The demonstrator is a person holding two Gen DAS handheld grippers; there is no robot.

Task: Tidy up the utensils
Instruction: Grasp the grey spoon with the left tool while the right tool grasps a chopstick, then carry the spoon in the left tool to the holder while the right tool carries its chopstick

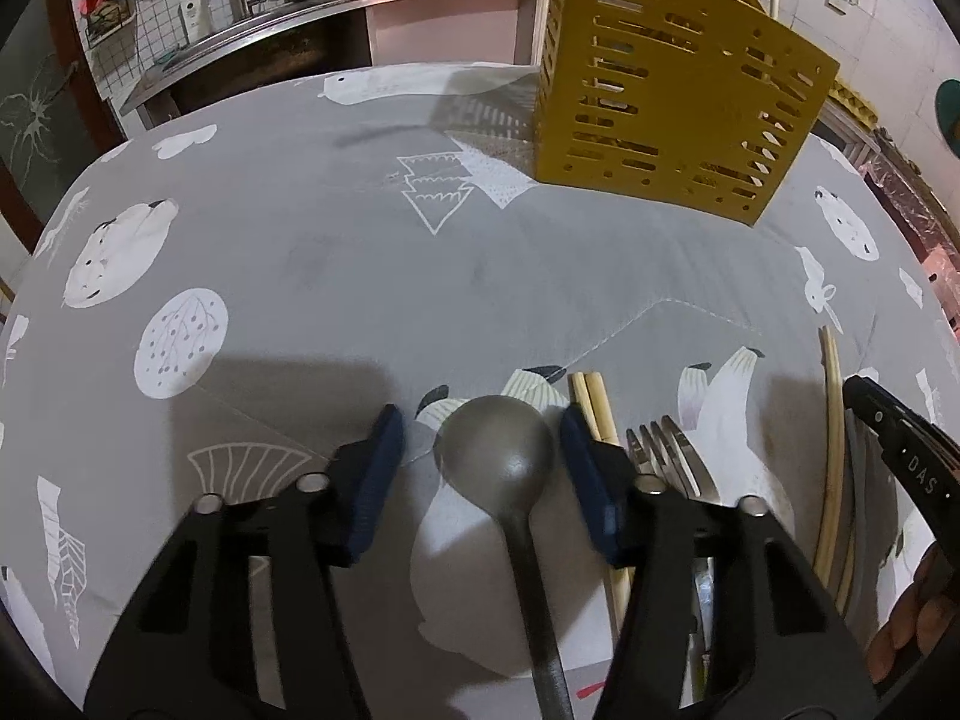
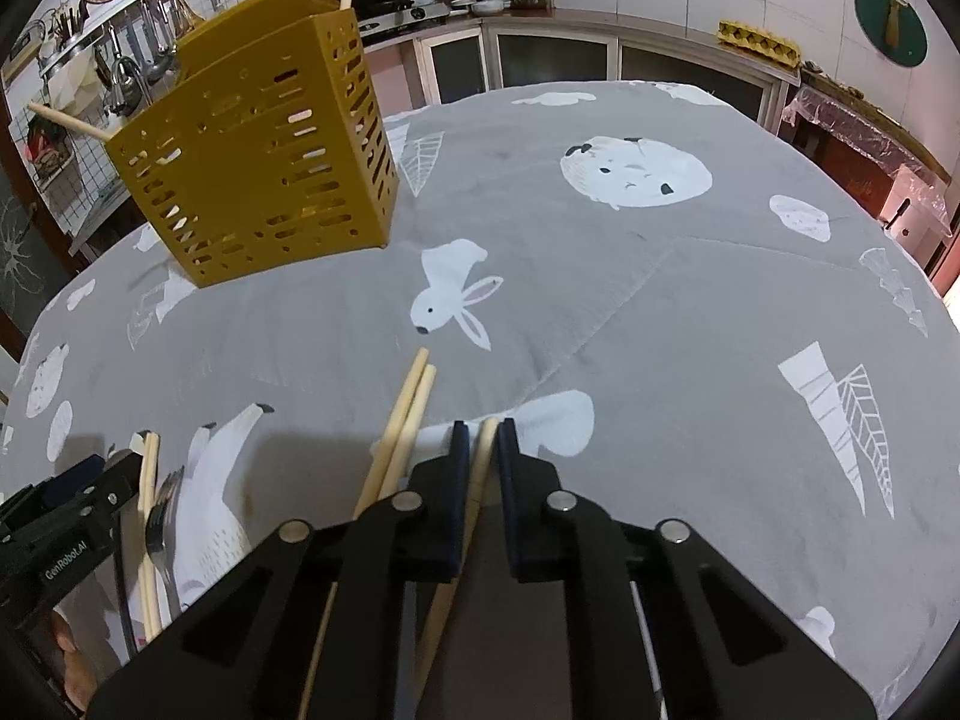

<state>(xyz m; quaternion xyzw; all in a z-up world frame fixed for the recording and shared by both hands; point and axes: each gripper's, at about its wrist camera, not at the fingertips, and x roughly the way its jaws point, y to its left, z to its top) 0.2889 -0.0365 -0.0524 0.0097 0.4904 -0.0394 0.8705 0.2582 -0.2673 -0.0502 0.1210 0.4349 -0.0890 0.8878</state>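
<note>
A yellow slotted utensil holder (image 1: 678, 102) stands at the far side of the grey tablecloth; it also shows in the right wrist view (image 2: 264, 156), with a chopstick sticking out. My left gripper (image 1: 483, 438) is open, its blue pads on either side of a dark metal spoon (image 1: 498, 456) lying on the cloth. Beside it lie a chopstick pair (image 1: 594, 408) and forks (image 1: 666, 450). My right gripper (image 2: 480, 444) is shut on a wooden chopstick (image 2: 483, 450). Two more chopsticks (image 2: 408, 414) lie left of it. A fork (image 2: 159, 516) lies near the left gripper.
The grey printed tablecloth (image 2: 660, 312) covers the round table. Another chopstick (image 1: 831, 444) lies at the right in the left wrist view, next to the right gripper's body (image 1: 900, 450). Kitchen counters and cabinets stand behind the table.
</note>
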